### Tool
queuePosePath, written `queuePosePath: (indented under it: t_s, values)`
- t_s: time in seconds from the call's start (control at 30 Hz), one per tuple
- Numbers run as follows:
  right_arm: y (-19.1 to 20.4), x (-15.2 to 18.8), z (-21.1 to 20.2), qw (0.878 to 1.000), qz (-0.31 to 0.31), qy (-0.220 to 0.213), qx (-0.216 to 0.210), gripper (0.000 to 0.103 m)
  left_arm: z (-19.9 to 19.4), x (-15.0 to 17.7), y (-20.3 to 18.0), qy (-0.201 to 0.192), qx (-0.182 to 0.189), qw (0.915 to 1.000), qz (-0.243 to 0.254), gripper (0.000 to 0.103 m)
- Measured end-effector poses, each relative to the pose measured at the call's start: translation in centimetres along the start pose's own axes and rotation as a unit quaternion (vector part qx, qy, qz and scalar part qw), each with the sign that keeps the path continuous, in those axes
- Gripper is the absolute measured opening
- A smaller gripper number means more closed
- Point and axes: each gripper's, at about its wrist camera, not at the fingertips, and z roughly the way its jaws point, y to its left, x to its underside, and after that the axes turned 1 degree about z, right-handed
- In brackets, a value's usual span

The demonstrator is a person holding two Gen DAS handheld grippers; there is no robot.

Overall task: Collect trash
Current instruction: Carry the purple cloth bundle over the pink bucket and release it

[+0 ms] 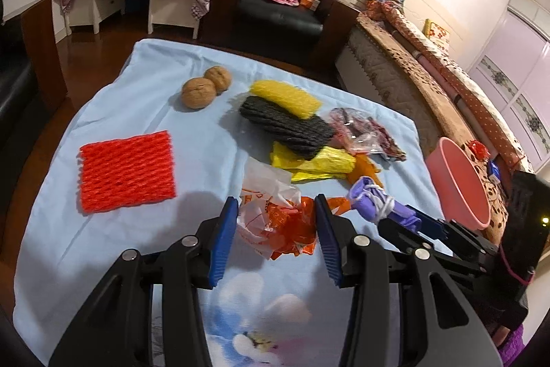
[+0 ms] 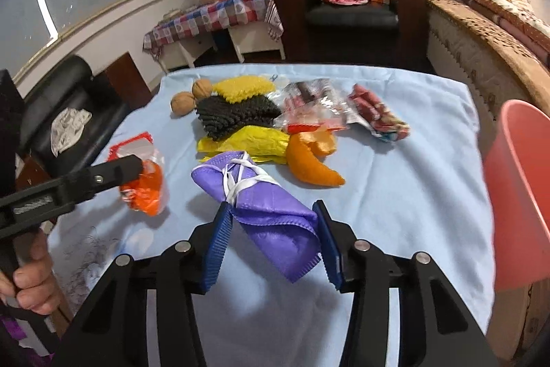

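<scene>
My left gripper (image 1: pixel 276 207) has its blue pads on either side of a crumpled orange and white plastic bag (image 1: pixel 275 222) on the light blue cloth (image 1: pixel 144 239); the jaws look closed onto it. The same bag (image 2: pixel 146 186) shows in the right wrist view under the left gripper (image 2: pixel 137 165). My right gripper (image 2: pixel 271 212) holds a rolled purple mask (image 2: pixel 271 205) tied with white straps between its pads; the mask (image 1: pixel 369 198) also shows in the left wrist view. A pink bin (image 1: pixel 460 184) stands at the table's right edge (image 2: pixel 519 191).
On the cloth lie a red foam net (image 1: pixel 127 171), two walnuts (image 1: pixel 206 86), a yellow foam net (image 1: pixel 285 98), a black foam net (image 1: pixel 285 122), a yellow bag (image 1: pixel 312 164), orange peel (image 2: pixel 309 167) and clear wrappers (image 2: pixel 312 109). A bed is to the right, an armchair behind.
</scene>
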Motion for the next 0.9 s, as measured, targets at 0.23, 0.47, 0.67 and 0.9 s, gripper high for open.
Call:
queuePosePath:
  t_s: [0.23,0.47,0.67,0.9]
  values:
    - [-1.8,0.5,-3.7,0.999,0.031,-0.028,0.016,0.048,0.1,-0.1,-2.4,-0.003,0.019,0.9997,0.015,0.046]
    - [-4.9,0.2,-7.6,0.994,0.07,-0.07,0.045,0.048,0.0,-0.4,-5.9,-0.012,0.043,0.9982,0.04,0.046]
    - [-8.2,-0.1,-11.1,0.985,0.105,-0.109,0.077,0.048,-0.1,-1.0,-9.7,-0.023,0.065,0.9954,0.067,0.046]
    - [-13.1,-0.1,-14.3,0.971,0.154,-0.14,0.116,0.048,0.5,-2.0,-15.4,-0.036,0.089,0.9893,0.11,0.046]
